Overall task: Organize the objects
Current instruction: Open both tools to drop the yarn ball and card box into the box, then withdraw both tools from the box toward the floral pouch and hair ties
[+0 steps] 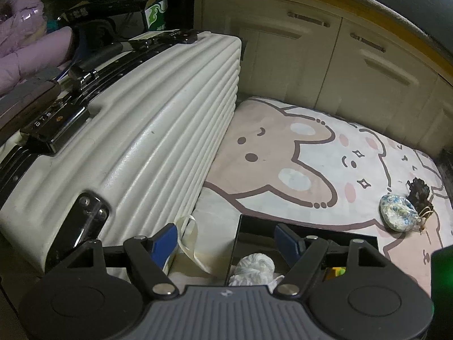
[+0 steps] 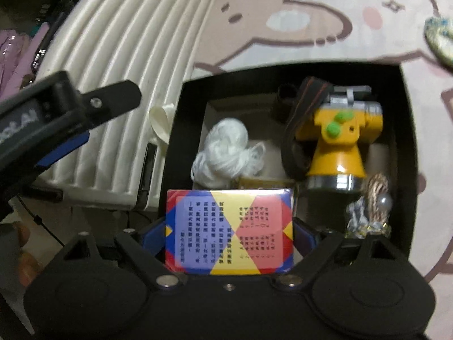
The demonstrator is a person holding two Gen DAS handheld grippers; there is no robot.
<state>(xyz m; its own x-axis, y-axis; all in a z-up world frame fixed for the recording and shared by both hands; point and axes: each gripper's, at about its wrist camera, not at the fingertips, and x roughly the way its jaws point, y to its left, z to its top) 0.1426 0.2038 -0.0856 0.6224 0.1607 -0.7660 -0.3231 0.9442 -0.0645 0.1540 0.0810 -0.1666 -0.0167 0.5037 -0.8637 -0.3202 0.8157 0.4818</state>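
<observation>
Floor: cartoon mat (image 1: 311, 155), white suitcase (image 1: 158, 130) at 9 o'clock.
Box (image 2: 407, 147): black, holding yarn (image 2: 223, 153), yellow torch (image 2: 339, 141).
Right tool (image 2: 229, 238): clamped on card pack (image 2: 229, 232), above box.
Left tool (image 1: 226, 243): wide open, empty.

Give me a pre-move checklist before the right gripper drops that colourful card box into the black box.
1. Colourful card box sits between the right gripper fingers: ok.
2. Card box is over the black box: ok, over its near edge.
3. Free floor space inside: cannot tell; white yarn, yellow headlamp and a tassel charm crowd it.
4. Left gripper is empty: ok, jaws apart, nothing between them.
5. Left gripper out of the drop path: ok, off to the left beside the suitcase.
</observation>
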